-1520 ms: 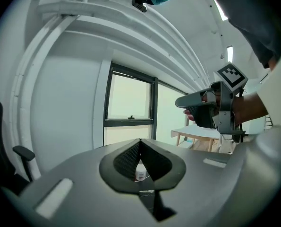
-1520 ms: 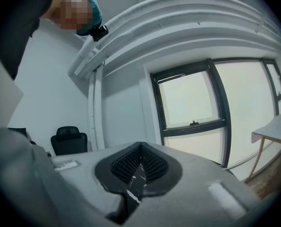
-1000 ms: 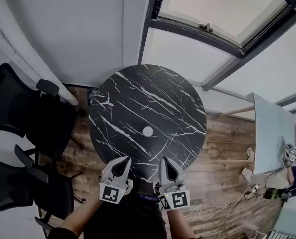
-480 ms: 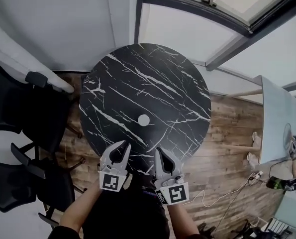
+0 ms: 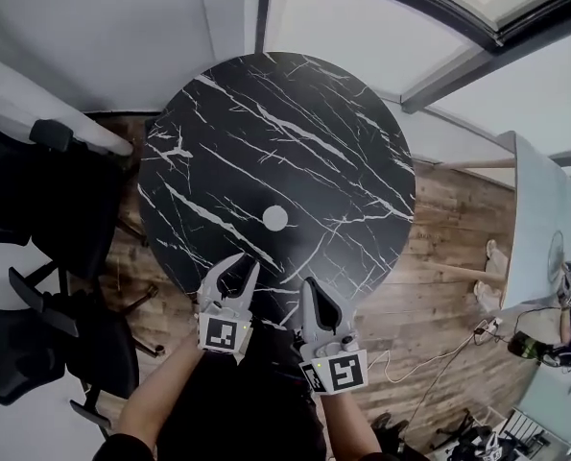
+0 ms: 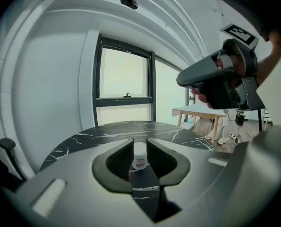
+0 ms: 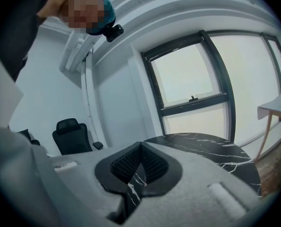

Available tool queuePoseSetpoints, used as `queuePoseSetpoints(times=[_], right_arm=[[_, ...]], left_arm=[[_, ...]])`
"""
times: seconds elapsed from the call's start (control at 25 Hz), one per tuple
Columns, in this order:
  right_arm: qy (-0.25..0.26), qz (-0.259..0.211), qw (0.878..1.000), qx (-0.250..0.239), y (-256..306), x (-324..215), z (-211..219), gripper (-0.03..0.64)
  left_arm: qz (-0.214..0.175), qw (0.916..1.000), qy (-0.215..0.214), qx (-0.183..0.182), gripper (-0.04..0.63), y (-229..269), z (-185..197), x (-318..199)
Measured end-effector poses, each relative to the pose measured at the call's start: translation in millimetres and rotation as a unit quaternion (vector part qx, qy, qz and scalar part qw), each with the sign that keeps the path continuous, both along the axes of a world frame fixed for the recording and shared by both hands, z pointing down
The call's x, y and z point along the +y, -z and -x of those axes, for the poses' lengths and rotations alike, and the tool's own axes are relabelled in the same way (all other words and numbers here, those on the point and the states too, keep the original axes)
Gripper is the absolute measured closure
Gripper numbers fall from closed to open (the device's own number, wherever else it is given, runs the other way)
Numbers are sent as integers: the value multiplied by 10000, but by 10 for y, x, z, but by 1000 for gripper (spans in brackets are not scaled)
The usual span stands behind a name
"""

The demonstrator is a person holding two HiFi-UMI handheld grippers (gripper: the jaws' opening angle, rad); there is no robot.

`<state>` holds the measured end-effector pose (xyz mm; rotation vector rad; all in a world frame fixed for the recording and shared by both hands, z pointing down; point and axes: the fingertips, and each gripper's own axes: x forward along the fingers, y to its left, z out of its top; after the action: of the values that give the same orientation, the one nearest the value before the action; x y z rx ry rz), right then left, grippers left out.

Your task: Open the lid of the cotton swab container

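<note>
We see the cotton swab container (image 5: 275,218) from above as a small white disc. It stands upright on the round black marble table (image 5: 266,113), a little to the near side of the table's middle and well clear of its rim. In the left gripper view we make out a short white cylinder, its white lid (image 6: 139,148) closed on top, with a band of reddish print around the body, too small to read.

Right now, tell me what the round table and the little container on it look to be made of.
Round table: black top with white veins and a faint sheen; marble or a marble-look laminate, can't tell which. Container: smooth white body with a reddish label; probably plastic.
</note>
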<state>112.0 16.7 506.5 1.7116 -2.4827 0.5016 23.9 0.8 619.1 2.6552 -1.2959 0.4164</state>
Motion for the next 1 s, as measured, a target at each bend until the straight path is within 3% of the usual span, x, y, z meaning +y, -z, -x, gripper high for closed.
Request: queuePoseSetpoints(times=[0.2,0.44,0.88,1.0], right_arm=[[10,100,9999,-61,-75,-24,4,623],[47,215,9996,-184,-207,-70,29,623],[77,299,9994,-140,-282,-180,-3,623],[75,312,9994,-152,-296,-236,-31,623]], left_arm=[[193,9998,97,-3,502,-209,-26,-19],[462,9979,46,-452,484,-674,-69,-89],[851,9953,60,-449,444,-941,-181,-304],[970,9937,-102,-555,406,-1037,-233,-343]])
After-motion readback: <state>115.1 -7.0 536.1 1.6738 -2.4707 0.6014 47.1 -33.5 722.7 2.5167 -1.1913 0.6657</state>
